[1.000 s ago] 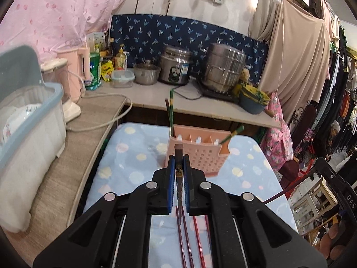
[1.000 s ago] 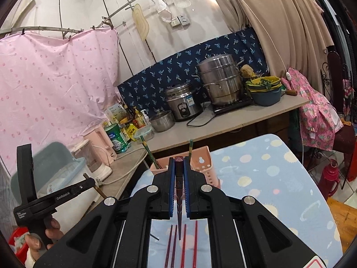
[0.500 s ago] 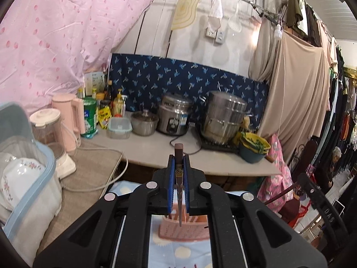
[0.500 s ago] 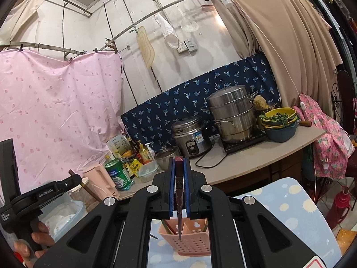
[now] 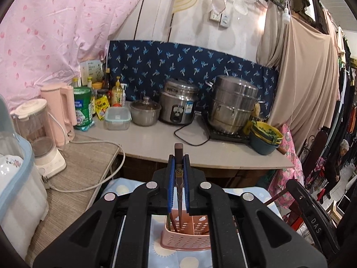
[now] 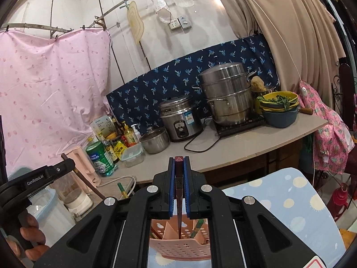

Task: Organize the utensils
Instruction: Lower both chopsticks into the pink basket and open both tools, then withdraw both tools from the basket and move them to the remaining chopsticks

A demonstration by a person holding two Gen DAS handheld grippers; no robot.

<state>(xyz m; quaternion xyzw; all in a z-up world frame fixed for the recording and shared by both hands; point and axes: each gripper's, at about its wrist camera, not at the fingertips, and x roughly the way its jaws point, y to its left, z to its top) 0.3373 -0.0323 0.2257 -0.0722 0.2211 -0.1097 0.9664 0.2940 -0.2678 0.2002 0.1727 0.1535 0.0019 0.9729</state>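
At far left of the right wrist view a hand [image 6: 26,239] carries the left gripper [image 5: 178,163], jaws narrowed onto one dark chopstick [image 5: 178,174] held upright, thick end above the pads, thin tip aimed down into the pink perforated utensil basket [image 5: 186,239]; that vertical hold looks chosen so the stick can drop straight into a compartment; other chopsticks already lean inside. The basket stands on the blue spotted cloth [image 6: 290,201], in front of the counter [image 5: 156,143] with its rice cooker [image 5: 178,105] and steamer pot [image 5: 233,102]. To the right, the right gripper [image 6: 179,165] likewise clamps a second dark chopstick [image 6: 179,178] tip-down over the same basket's dividers.
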